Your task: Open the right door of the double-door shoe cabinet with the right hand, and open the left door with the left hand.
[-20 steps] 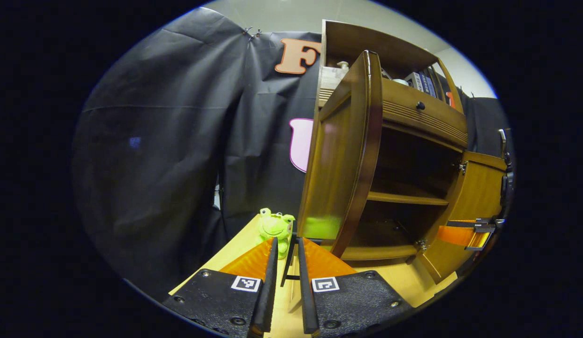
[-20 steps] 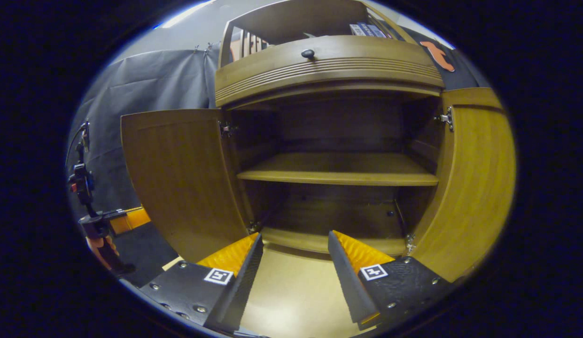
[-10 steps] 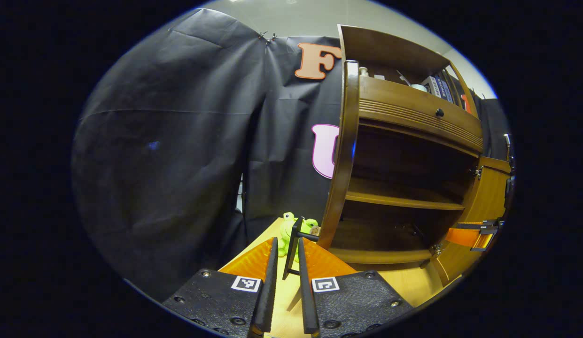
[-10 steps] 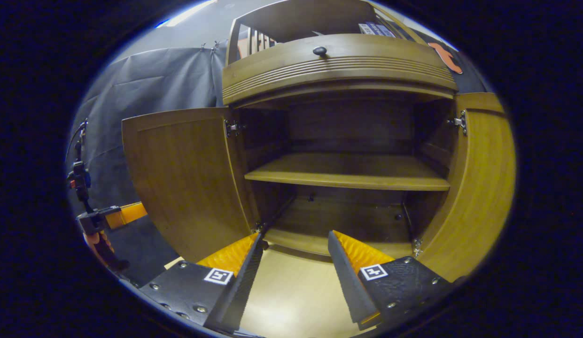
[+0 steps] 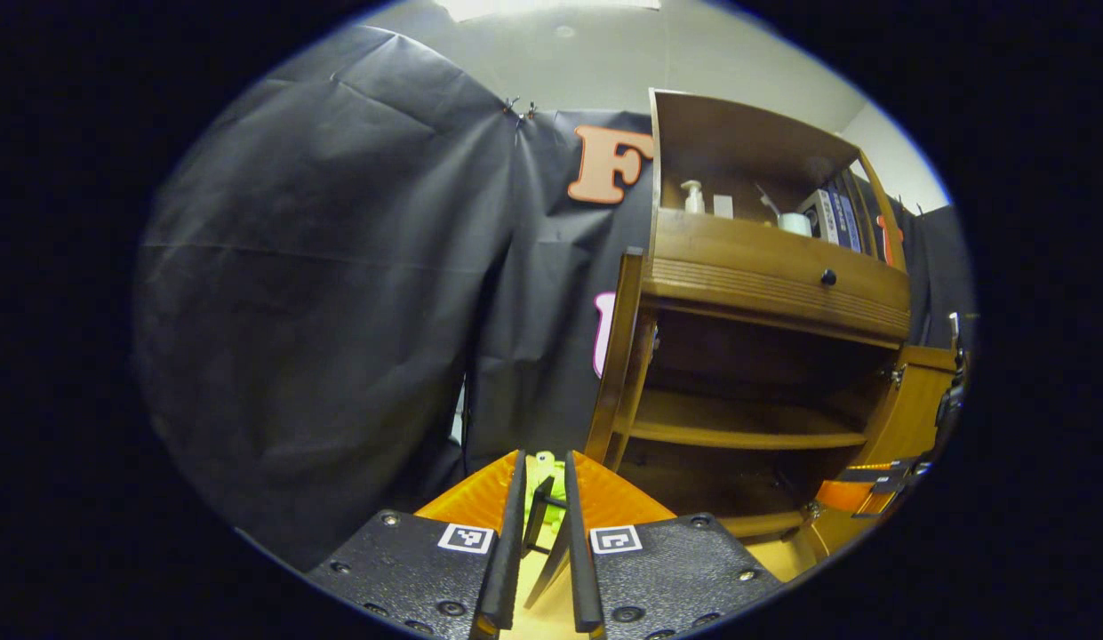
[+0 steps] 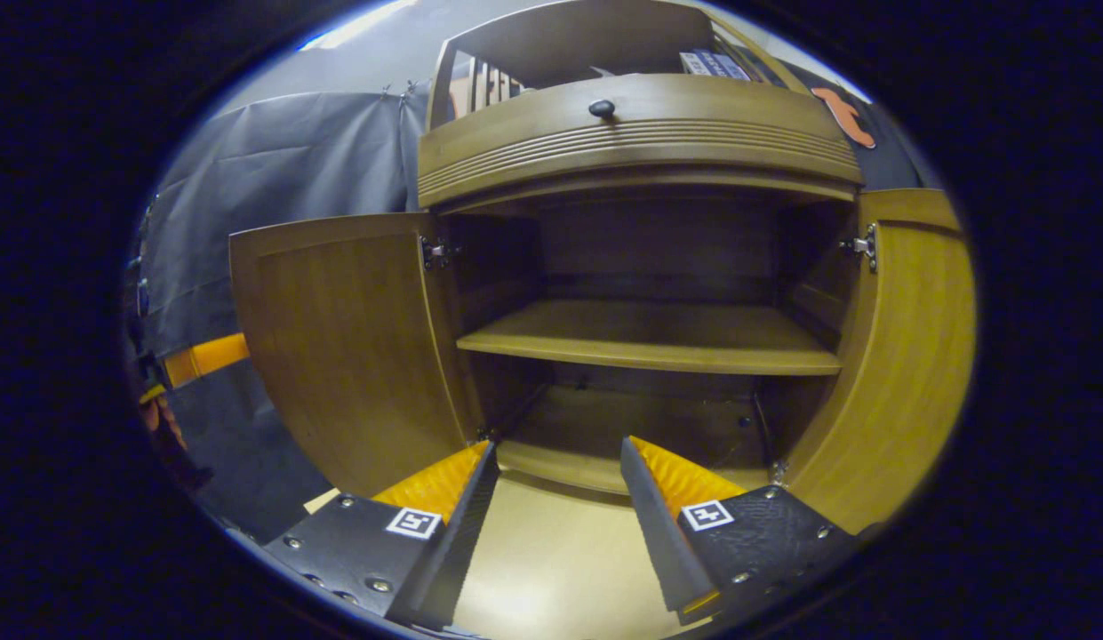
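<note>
Shoe cabinet (image 5: pixel 764 276) standing on a pale table (image 6: pixel 551 551), interior bare across shelf (image 6: pixel 649 338) and floor. Left door (image 5: pixel 615 373) swung right out, seen edge-on from the left gripper view, broad inner face showing in the right gripper view. Left gripper (image 5: pixel 544 455) drawn down to a narrow slot around the dark door handle (image 5: pixel 540 511); bar sitting upright between the fingers, apparently pinched, probably so the door follows the hand through its arc instead of slipping free. Green frog toy (image 5: pixel 555 484) just beyond the fingertips, near the door's path; worth watching if the swing goes further. Right door (image 6: pixel 907 356) open as well, hanging wide on its hinges. Right gripper (image 6: pixel 560 480) spread wide, holding nothing, low over the table and facing into the opening; likely let go because its door needs no more pull. Both doors judged open, task essentially complete. Remaining: release the handle and back the left hand away without dragging the door shut.
</note>
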The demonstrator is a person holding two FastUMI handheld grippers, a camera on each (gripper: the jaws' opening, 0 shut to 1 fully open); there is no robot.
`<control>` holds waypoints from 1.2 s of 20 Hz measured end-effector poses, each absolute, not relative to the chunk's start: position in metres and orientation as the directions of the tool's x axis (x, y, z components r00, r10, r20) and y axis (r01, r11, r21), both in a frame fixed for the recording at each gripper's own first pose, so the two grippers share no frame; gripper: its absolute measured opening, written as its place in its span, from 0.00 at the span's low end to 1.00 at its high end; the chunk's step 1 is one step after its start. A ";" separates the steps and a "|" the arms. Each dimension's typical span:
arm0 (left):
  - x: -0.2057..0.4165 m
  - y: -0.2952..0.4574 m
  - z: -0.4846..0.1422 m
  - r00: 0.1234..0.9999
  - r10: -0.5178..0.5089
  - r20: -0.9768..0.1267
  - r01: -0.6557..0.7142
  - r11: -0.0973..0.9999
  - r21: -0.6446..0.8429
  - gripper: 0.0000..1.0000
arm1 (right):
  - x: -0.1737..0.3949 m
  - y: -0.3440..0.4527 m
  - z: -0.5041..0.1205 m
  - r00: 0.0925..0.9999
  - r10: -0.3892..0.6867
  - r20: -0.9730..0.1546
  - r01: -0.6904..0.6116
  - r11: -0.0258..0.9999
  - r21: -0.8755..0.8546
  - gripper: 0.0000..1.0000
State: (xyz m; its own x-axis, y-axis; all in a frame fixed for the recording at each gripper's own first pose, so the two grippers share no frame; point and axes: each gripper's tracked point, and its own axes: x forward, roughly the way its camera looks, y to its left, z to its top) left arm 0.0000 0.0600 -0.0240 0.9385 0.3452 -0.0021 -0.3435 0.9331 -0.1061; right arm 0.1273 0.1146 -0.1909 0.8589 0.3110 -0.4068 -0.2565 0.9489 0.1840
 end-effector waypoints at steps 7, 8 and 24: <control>0.004 0.021 0.049 0.956 0.257 0.144 -0.245 0.965 -0.093 0.28 | 0.125 0.099 -0.179 0.883 0.268 -0.385 -0.218 0.961 0.168 0.76; 0.005 0.016 0.053 0.955 0.255 0.151 -0.245 0.966 -0.084 0.30 | 0.125 0.097 -0.176 0.887 0.261 -0.380 -0.212 0.963 0.167 0.76; 0.067 -0.122 0.054 0.986 -0.071 0.152 0.071 0.997 0.008 0.26 | 0.115 0.028 -0.112 0.965 0.037 -0.259 -0.003 0.992 0.127 0.83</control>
State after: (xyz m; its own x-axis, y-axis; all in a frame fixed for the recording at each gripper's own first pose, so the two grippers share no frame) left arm 0.0674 -0.1217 0.0543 0.9858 -0.0710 0.1522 0.0706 0.9975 0.0076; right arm 0.1145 0.0280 -0.1120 0.9652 0.0366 -0.2589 -0.0035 0.9919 0.1272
